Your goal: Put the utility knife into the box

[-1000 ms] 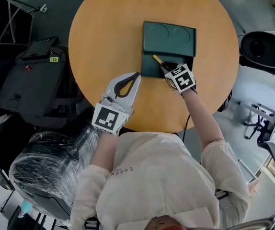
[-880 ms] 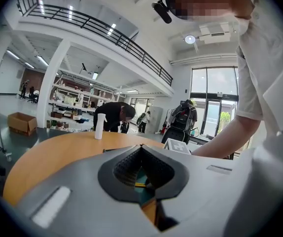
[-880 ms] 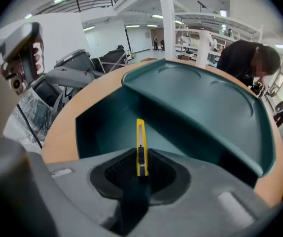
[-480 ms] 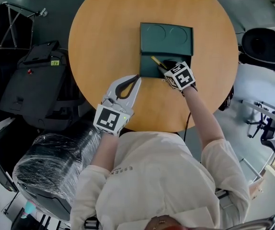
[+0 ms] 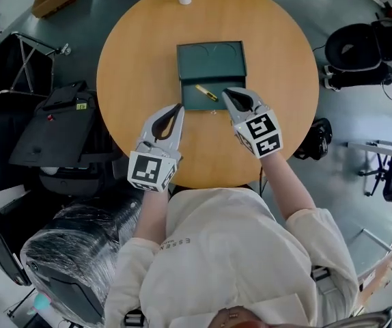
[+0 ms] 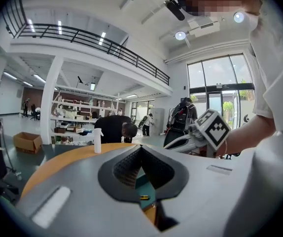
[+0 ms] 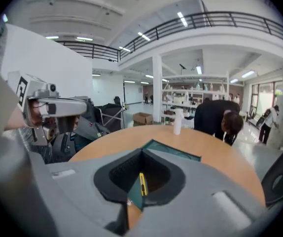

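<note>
Inside the green box (image 5: 211, 61), utility knife (image 5: 205, 92) just ahead of the closed, empty right hand-held gripper (image 5: 226, 94)

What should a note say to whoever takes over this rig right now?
Left tongs: shut, empty, by the near left corner of the box.
Right tongs: shut, empty, by the box's near right corner.
Knife: lies loose in the near half of the box; neither tongs touch it.
Box: on the round table.
Done: the knife is in the box.
Left: nothing for this task.
</note>
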The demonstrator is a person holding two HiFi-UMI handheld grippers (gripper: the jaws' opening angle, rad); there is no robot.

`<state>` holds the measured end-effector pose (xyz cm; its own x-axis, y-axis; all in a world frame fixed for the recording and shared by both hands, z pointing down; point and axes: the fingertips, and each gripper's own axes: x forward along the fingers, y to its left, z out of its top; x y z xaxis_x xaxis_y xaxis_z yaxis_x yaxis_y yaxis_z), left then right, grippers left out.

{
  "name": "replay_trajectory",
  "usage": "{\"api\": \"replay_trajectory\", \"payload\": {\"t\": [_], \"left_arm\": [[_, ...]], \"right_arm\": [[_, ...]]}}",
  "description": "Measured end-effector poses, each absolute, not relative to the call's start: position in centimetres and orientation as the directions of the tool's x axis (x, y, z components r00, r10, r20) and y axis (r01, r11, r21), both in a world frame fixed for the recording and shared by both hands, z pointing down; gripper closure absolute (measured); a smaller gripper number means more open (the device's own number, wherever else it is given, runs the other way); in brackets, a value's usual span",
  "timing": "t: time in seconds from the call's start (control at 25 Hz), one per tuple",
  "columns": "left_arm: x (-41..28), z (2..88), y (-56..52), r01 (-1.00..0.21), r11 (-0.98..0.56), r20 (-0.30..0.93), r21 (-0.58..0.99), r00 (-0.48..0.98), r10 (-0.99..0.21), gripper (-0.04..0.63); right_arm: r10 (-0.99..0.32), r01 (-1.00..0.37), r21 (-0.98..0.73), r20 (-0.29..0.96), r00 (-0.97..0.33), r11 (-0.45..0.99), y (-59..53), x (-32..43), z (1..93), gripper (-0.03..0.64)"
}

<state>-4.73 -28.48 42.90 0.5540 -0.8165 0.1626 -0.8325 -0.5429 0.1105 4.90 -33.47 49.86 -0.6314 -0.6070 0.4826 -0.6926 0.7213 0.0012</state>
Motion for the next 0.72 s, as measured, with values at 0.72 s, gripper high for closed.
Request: {"api": "replay_trajectory", "payload": {"t": [0.72], "left_arm": [[-1.8,38.6,-16.1,-0.827,-0.554,0.038,0.098,0.559,-0.828,0.58]], "right_arm": [[-0.697,-0.712,0.061,0.272,-0.663,0.7,-19.6,9.3,42.9,0.624]]}}
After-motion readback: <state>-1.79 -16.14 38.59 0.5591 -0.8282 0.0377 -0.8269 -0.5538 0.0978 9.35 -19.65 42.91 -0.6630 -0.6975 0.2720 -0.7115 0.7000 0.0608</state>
